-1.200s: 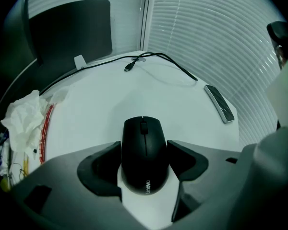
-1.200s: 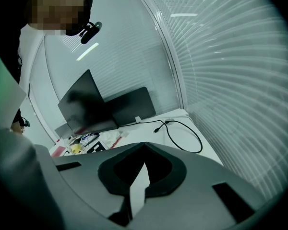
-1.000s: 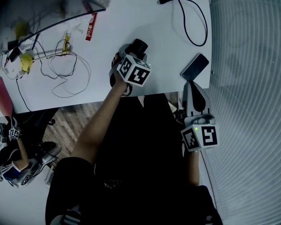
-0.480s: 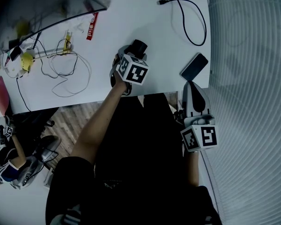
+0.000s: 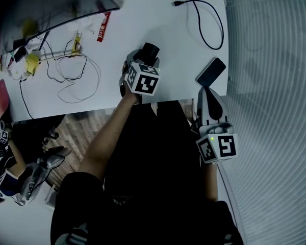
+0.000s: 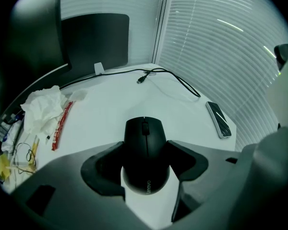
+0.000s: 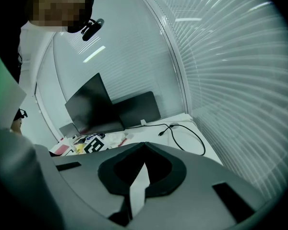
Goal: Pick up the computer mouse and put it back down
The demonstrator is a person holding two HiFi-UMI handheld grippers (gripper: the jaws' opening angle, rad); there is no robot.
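Note:
A black computer mouse (image 6: 146, 152) sits between the jaws of my left gripper (image 6: 145, 159), and both dark pads press against its sides. In the head view the mouse (image 5: 150, 51) pokes out beyond the left gripper (image 5: 143, 56), over the white table (image 5: 158, 14) near its front edge. I cannot tell whether the mouse rests on the table or hangs just above it. My right gripper (image 5: 210, 93) is off the table's front right corner, its jaws closed together on nothing (image 7: 144, 147).
A phone (image 5: 211, 72) lies at the table's front right corner, close to the right gripper. A black cable (image 5: 209, 19) loops behind it. A dark monitor (image 5: 56, 4), thin tangled wires (image 5: 71, 75), a red wrapper (image 5: 100, 27) and crumpled tissue (image 6: 41, 107) lie to the left.
Almost nothing: the left gripper keeps the mouse in about the same spot and the right gripper stays put. The head view has shifted slightly.

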